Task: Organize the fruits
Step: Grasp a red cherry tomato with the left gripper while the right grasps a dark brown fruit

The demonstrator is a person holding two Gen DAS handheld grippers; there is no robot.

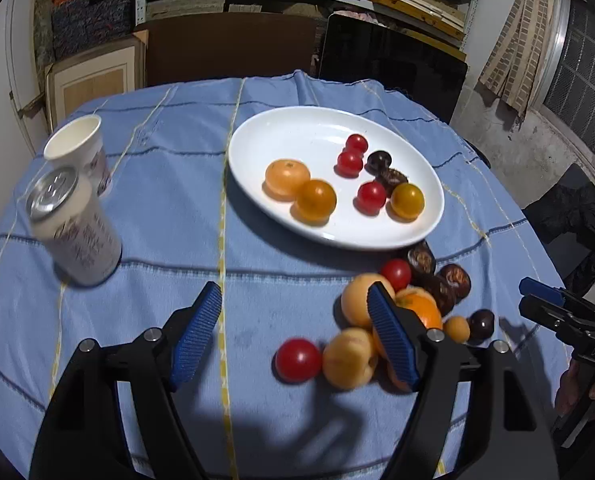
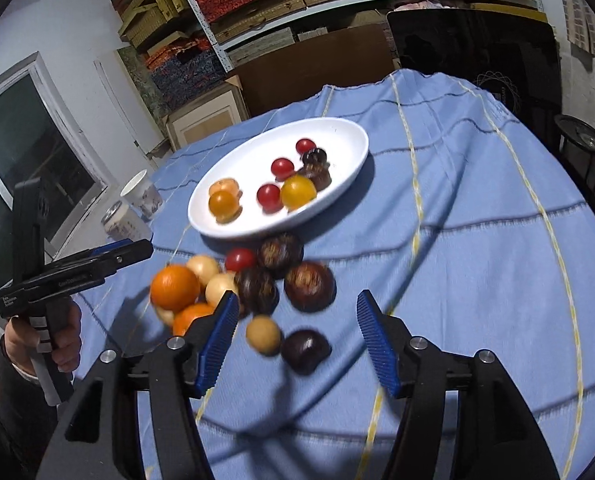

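A white oval plate on the blue cloth holds several fruits: oranges, red tomatoes, dark fruits and a yellow one. A pile of loose fruit lies on the cloth in front of the plate. My left gripper is open and empty, above the cloth left of the pile, with a red tomato between its fingers. My right gripper is open and empty, over a small tan fruit and a dark fruit. Each gripper shows in the other's view.
A paper cup and a white can stand at the table's left side. Chairs and shelves of boxes stand behind the table. The cloth drops off at the table's round edge on the right.
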